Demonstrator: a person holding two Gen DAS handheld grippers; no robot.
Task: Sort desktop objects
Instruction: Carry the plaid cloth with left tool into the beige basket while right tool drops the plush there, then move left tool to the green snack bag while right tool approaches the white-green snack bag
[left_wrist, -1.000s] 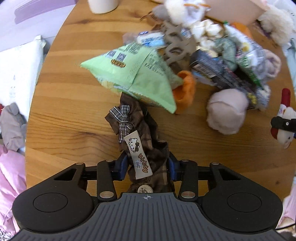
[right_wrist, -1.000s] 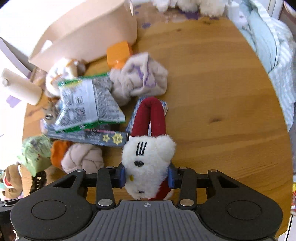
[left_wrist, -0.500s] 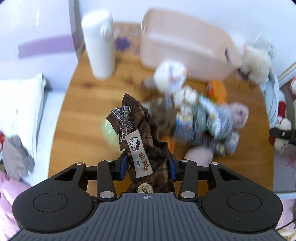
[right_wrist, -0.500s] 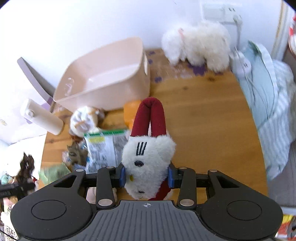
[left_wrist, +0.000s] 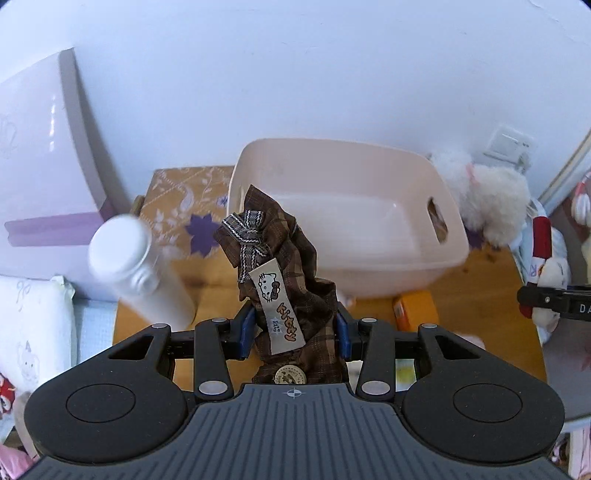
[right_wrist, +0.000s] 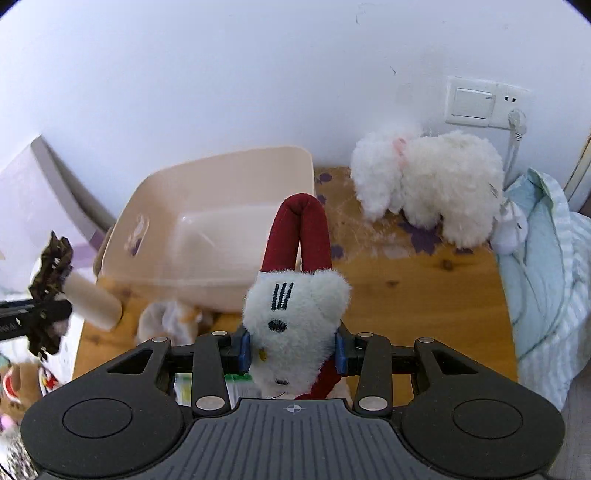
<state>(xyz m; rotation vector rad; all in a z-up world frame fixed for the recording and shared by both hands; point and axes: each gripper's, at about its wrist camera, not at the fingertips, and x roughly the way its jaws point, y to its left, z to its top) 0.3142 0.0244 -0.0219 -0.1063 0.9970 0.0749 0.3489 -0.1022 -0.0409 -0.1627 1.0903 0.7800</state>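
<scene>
Left wrist view: left gripper (left_wrist: 295, 330), jaws narrowed on a brown plaid cloth (left_wrist: 286, 266) w/ cat-face label, clamped low, bulk standing up in front of the pink bin (left_wrist: 448, 254). Bin = landmark. Bin interior looks bare, rim clear on near and side edges; handle slot on its right wall.

Right wrist view: right gripper (right_wrist: 293, 349), jaws narrowed on a white plush toy (right_wrist: 295, 317) w/ two red ears, held up in front of bin (right_wrist: 155, 206), near its right corner.

Count: 1 bin, 1 white bottle (left_wrist: 142, 273) upright left of bin, 1 orange box (left_wrist: 415, 308) just in front of bin, 1 fluffy white plush (right_wrist: 428, 186) right of bin by the wall. Small soft items in front of bin, blurred, cannot count.

Worktop (right_wrist: 417, 295): light wood, rounded edge, open stretch right of bin. Patterned mat under bin's back side. White wall behind; switch/socket plate (right_wrist: 480, 101) above the fluffy plush. Striped bedding (right_wrist: 543, 273) beyond worktop's right edge.
</scene>
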